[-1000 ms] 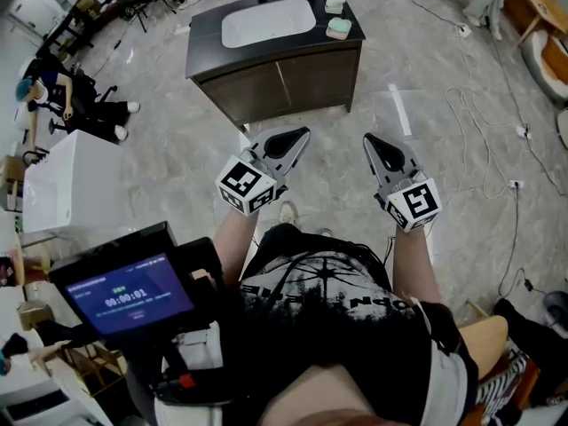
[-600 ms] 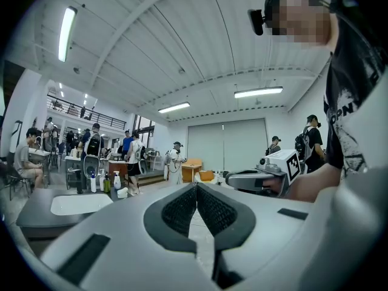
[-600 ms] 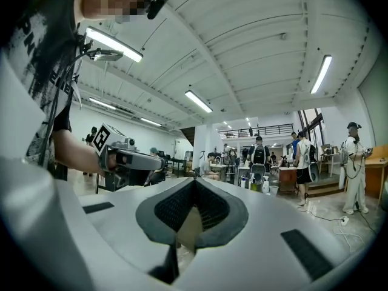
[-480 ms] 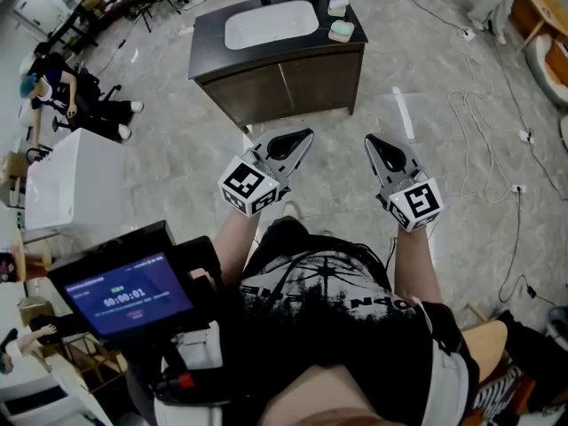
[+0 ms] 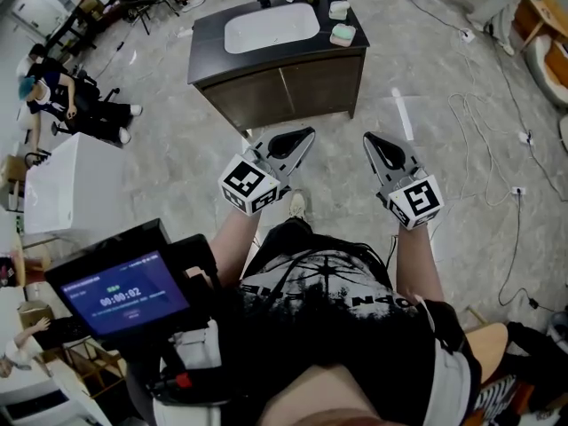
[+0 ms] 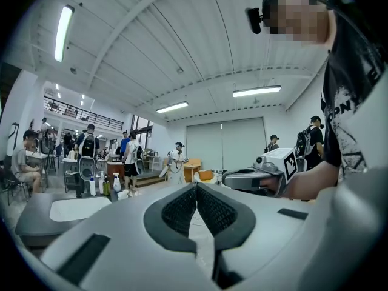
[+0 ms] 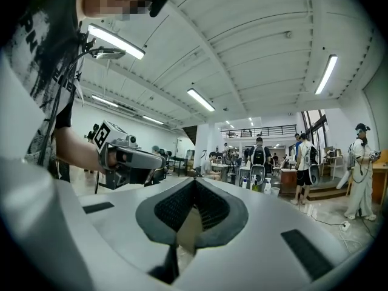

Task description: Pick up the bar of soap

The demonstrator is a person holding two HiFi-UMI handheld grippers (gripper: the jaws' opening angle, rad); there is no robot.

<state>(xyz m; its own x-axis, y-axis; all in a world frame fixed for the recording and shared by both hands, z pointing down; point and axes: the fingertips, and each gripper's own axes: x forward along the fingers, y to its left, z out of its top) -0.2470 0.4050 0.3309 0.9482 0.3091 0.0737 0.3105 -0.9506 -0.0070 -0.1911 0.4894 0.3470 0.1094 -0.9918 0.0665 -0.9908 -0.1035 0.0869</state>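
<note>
Head view: left claw (image 5: 297, 138) and right claw (image 5: 374, 145) are held side by side, both pointing at a dark table (image 5: 206, 50) with a white sink (image 5: 271, 27). The bar of soap (image 5: 343, 34) lies on the table well ahead of both claws, right of the sink.

Left gripper view: left claw (image 6: 196, 188) has its jaws pressed together, with nothing between them.

Right gripper view: right claw (image 7: 194, 183) has its jaws together and is likewise empty.

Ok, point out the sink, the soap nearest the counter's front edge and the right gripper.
sink (image 5: 271, 27), head view, middle of the white basin
soap (image 5: 342, 34), head view, its pale green top
right gripper (image 5: 369, 139), head view, tips of its shut jaws
</note>
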